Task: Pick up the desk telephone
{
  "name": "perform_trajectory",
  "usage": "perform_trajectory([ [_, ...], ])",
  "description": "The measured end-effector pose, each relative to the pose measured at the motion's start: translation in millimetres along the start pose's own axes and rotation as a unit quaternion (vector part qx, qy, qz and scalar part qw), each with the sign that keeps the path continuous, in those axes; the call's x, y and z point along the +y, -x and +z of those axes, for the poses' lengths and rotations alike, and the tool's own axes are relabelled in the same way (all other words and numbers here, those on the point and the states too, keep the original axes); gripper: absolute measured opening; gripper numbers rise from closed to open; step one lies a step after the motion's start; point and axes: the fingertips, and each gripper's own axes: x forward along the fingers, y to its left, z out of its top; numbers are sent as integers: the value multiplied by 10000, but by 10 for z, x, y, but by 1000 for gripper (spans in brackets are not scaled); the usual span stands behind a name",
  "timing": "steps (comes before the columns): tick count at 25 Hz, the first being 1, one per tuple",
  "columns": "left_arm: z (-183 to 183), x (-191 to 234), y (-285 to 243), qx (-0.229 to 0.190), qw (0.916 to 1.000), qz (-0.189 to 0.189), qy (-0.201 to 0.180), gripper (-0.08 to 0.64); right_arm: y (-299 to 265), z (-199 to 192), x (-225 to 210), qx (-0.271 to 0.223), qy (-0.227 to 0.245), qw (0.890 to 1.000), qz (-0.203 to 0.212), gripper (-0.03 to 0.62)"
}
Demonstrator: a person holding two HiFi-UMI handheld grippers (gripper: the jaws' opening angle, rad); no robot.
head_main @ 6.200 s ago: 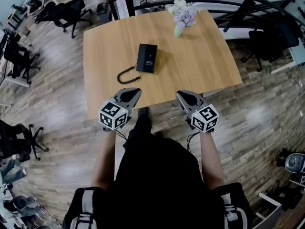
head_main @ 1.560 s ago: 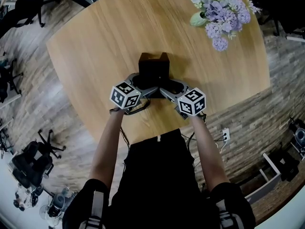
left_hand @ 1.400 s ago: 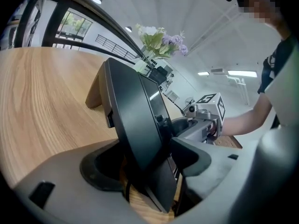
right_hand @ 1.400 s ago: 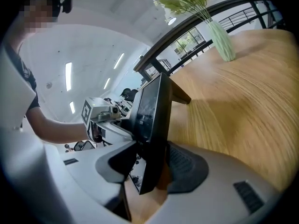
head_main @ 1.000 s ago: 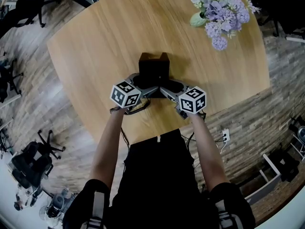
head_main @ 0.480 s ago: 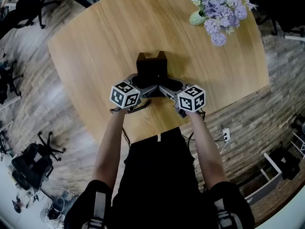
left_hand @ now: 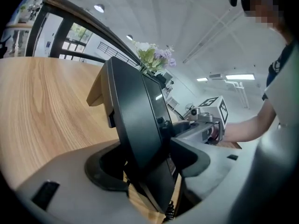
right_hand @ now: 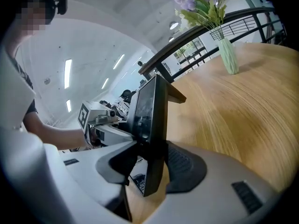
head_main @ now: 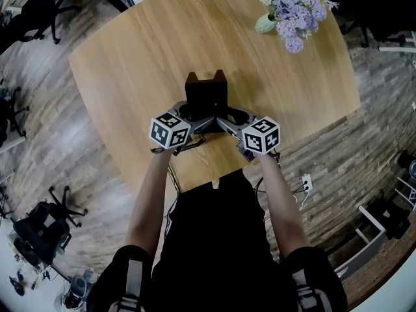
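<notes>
Between the two claws, above the bench (head_main: 130,64), sits the desk telephone (head_main: 207,95), its long axis running away from the person. Left claw (head_main: 193,114) and right claw (head_main: 224,116) each pinch its near end from opposite sides, equally close.

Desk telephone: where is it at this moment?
In the head view the desk telephone is mid-frame over the wooden table, its near end clamped by left gripper and right gripper; flower vase far right.
</notes>
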Motion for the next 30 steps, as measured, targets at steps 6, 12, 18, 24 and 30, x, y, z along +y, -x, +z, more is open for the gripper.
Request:
perform_trajectory([
  [6,-11,-186,188,-89,9999,-7,-126,301,99,-20,236,-13,86,9999,-53,196],
  [12,13,-308,341,-124,9996,54,-262,299,160,0,412,-60,135,9999,23,196],
  [18,-14,-444,482,-168,9986,300,-412,298,217,-32,575,-44,358,9992,187,196],
  [24,-33,-834,523,-365,9978,439,-345,296,559,-100,749,-48,587,9978,316,196],
  [30,-75,-1311,395,-433,9974,445,-365,296,1030,-246,810,-106,656,9972,355,196],
])
